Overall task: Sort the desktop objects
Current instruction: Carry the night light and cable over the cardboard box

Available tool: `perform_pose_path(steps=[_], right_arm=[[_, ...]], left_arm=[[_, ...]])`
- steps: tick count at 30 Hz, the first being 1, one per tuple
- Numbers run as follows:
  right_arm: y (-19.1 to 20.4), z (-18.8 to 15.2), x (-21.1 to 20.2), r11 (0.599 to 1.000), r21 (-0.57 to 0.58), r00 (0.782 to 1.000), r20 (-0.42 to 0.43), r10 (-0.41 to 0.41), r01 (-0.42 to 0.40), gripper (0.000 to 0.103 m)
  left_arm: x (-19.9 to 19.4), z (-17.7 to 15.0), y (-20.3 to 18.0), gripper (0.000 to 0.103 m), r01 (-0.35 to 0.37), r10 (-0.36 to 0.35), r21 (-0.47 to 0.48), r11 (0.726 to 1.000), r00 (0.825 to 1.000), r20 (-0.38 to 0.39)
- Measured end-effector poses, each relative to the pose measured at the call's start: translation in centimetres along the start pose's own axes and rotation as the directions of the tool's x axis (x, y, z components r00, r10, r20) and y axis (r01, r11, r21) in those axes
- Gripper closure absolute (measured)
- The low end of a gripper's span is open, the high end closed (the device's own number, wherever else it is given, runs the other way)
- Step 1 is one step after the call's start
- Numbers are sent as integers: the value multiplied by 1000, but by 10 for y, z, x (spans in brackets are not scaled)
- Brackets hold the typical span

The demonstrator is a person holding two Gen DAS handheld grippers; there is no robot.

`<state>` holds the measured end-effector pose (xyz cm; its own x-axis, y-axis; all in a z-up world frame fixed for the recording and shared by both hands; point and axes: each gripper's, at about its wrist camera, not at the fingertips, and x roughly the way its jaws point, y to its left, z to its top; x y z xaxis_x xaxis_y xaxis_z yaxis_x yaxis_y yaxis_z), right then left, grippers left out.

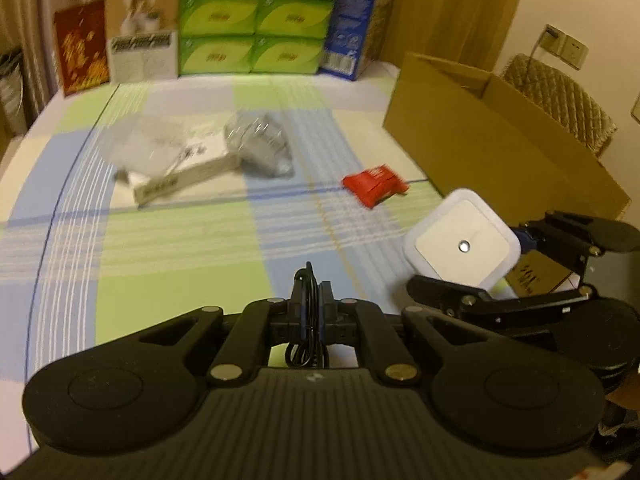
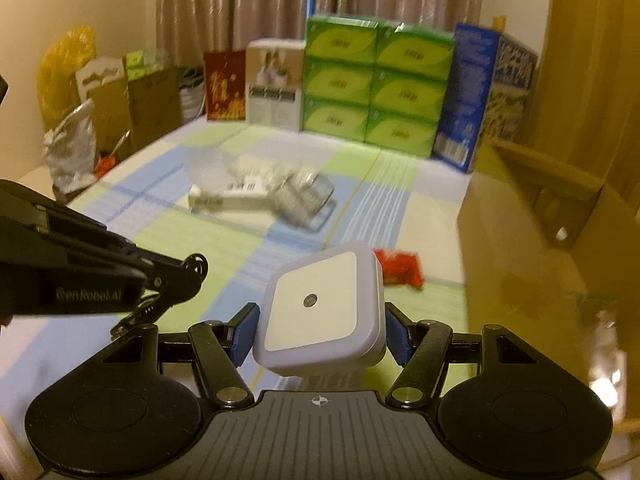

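Note:
My left gripper [image 1: 311, 300] is shut on a coiled black cable [image 1: 308, 344] and holds it above the checked cloth. My right gripper [image 2: 322, 330] is shut on a white square night-light plug [image 2: 320, 312], which also shows in the left wrist view [image 1: 462, 242], held above the cloth near the open cardboard box [image 1: 500, 140]. A red packet [image 1: 374, 184] lies on the cloth beside the box; it also shows in the right wrist view [image 2: 400, 266]. A white carton [image 1: 180, 172] and a clear plastic bag of grey items [image 1: 260, 144] lie mid-table.
Green tissue packs [image 1: 256, 20], a white rabbit-print box [image 1: 142, 32], a red bag [image 1: 80, 48] and a blue box [image 1: 352, 20] stand along the far edge. Paper bags and a foil bag [image 2: 76, 144] stand beyond the left edge. A wicker chair [image 1: 560, 96] is behind the box.

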<state>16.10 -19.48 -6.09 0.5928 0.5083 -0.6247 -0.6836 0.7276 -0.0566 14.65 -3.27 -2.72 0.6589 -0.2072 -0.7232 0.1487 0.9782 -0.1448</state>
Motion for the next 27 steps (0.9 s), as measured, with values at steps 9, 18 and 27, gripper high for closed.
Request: perform_pose_path(steps=[9,18,27], right_arm=[[-79,46,-71,992,47,986,118,-121,117,41],[-182,43,-113,960,193,971,95,-222,200,41],[-237,14,-117,936,279,970,53,-237,214,41]], left_arm=[[-36,52,-54,100,14,-22,88,996,996,92],[-38,122,-148,100,140,-159,131,981,976,152],[18,149,-209,100,248,-256,92,964,962,97]])
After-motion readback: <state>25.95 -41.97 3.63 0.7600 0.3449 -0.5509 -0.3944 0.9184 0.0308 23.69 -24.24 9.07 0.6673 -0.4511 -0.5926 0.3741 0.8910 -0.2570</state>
